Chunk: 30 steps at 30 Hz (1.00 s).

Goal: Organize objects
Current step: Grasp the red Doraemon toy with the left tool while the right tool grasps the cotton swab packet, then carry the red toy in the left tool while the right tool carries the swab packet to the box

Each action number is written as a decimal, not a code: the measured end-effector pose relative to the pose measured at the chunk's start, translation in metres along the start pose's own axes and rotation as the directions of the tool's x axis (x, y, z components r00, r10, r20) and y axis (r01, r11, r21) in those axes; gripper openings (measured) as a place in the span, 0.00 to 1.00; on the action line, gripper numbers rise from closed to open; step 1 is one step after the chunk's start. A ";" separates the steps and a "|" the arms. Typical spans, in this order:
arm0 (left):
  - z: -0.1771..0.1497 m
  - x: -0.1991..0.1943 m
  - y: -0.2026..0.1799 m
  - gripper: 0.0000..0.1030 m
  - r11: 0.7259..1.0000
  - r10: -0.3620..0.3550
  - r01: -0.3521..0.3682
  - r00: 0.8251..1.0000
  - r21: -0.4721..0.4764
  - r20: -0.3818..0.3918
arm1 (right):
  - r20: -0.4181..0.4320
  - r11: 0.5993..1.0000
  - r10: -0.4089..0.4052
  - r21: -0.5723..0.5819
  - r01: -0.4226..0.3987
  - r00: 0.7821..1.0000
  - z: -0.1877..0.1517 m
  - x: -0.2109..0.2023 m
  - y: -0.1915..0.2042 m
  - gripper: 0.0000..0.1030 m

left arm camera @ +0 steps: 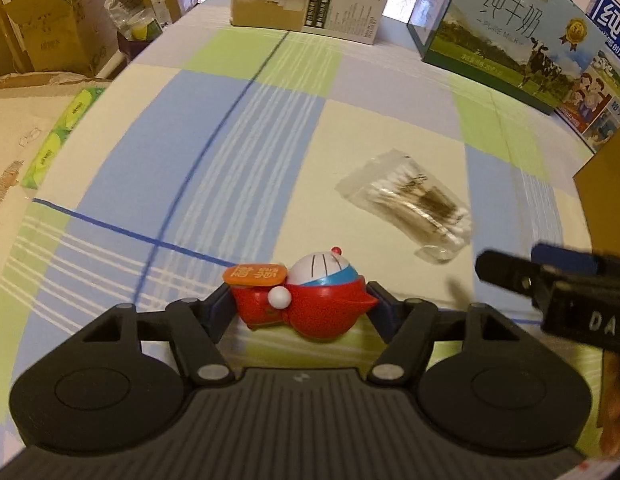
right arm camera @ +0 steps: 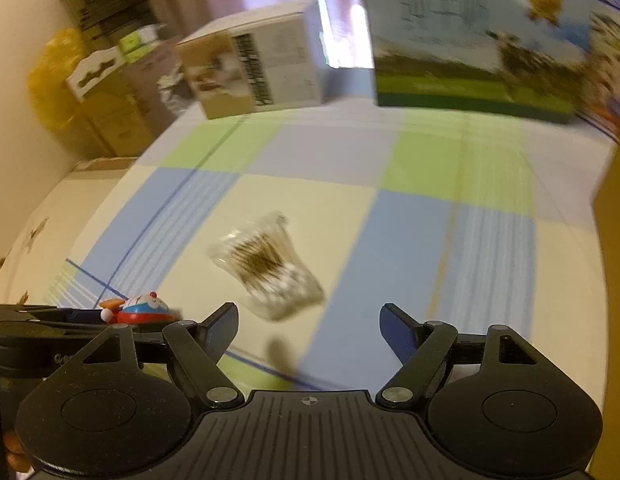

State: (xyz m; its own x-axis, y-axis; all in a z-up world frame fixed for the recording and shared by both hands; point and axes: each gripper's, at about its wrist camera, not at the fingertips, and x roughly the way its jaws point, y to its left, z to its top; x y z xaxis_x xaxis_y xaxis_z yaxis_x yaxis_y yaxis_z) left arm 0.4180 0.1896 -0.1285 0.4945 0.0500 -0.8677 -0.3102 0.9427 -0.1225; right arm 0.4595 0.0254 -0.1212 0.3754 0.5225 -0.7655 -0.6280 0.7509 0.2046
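Claw, left (left arm camera: 302,304): clamped on the red toy figure (left arm camera: 310,304), low over the tabletop (left arm camera: 238,128).
Claw, right (right arm camera: 309,320): spread wide, empty.
Bag of cotton swabs (right arm camera: 266,268): lying at 11 o'clock of the right claw, nearer it; long axis running 10-to-4.

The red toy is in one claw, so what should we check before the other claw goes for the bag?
1. Left claw shut on the toy: ok, both fingers press its sides.
2. Right claw open wide enough for the bag: ok, its fingers stand apart and hold nothing.
3. Bag lying free on the cloth: ok, nothing rests on it.
4. Bag lined up with the right claw: not ok, it sits ahead and a little to the left.
5. Claws clear of each other: ok, they are apart, though close.
6. Brown box open and ready: cannot tell, only its edge shows.
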 end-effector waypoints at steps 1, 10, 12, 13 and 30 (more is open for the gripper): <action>0.000 -0.001 0.004 0.64 1.000 0.004 -0.004 1.000 0.001 0.000 | 0.003 1.000 0.003 -0.022 -0.003 1.000 0.002 0.004 0.004 0.73; 0.002 -0.006 0.032 0.64 1.000 0.017 -0.017 1.000 -0.021 -0.005 | -0.019 0.976 0.019 -0.218 -0.022 1.000 0.010 0.048 0.034 0.73; 0.002 -0.006 0.034 0.64 1.000 0.016 -0.016 1.000 -0.020 -0.006 | -0.022 0.969 0.016 -0.247 -0.021 1.000 0.011 0.056 0.036 0.72; 0.002 -0.006 0.033 0.64 1.000 0.016 -0.016 1.000 -0.019 -0.007 | -0.020 0.966 0.017 -0.258 -0.021 1.000 0.011 0.059 0.037 0.68; -0.014 -0.013 0.018 0.63 0.999 0.016 -0.015 0.999 0.047 -0.029 | -0.043 0.970 -0.010 -0.244 0.000 0.999 -0.035 0.020 0.030 0.23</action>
State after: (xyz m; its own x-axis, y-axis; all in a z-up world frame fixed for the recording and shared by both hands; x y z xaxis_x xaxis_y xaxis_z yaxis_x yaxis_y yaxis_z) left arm 0.3943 0.2016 -0.1262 0.4656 0.0557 -0.8832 -0.2787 0.9565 -0.0865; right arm 0.4244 0.0439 -0.1523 0.3521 0.4967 -0.7933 -0.7753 0.6296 0.0501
